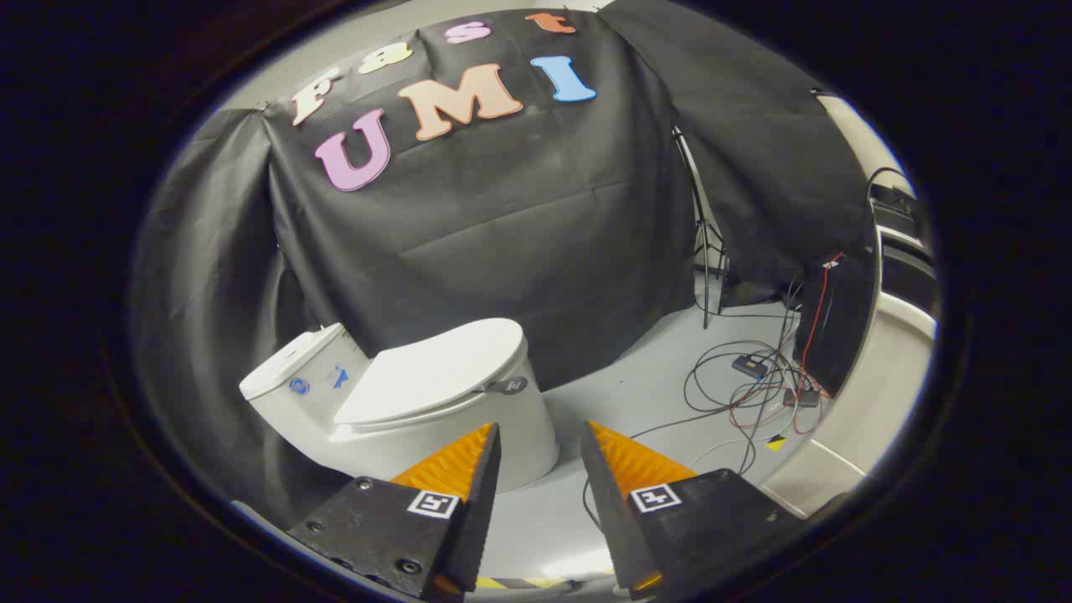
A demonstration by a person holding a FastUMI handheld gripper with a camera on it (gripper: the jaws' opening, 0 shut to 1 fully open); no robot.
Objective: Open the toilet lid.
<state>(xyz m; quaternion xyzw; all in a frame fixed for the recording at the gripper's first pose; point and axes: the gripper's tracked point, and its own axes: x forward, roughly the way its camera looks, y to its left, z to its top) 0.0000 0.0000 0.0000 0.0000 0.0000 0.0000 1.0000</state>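
Your gripper (540,435) has its fingers apart, with nothing between them, and it hangs in the air well short of the toilet (402,402). The toilet stands on the grey floor (636,377) beyond the fingers and a little toward the left finger, in front of the black cloth wall. Its lid (431,368) is down, lying flat on the seat, so I judge that the step in hand is the approach. To do it well, bring the fingers lower and toward the front edge of the lid, near the small dark tab (507,386) on its side, and keep them apart until one finger can go under the rim and the other above it. Then lift in an arc around the hinge, not straight up. The left finger covers the lower front of the bowl, so you cannot see the gap under the lid there. The hinge at the tank (293,368) is hard to make out. Loose cables (754,394) lie on the floor to the right; keep clear of them.
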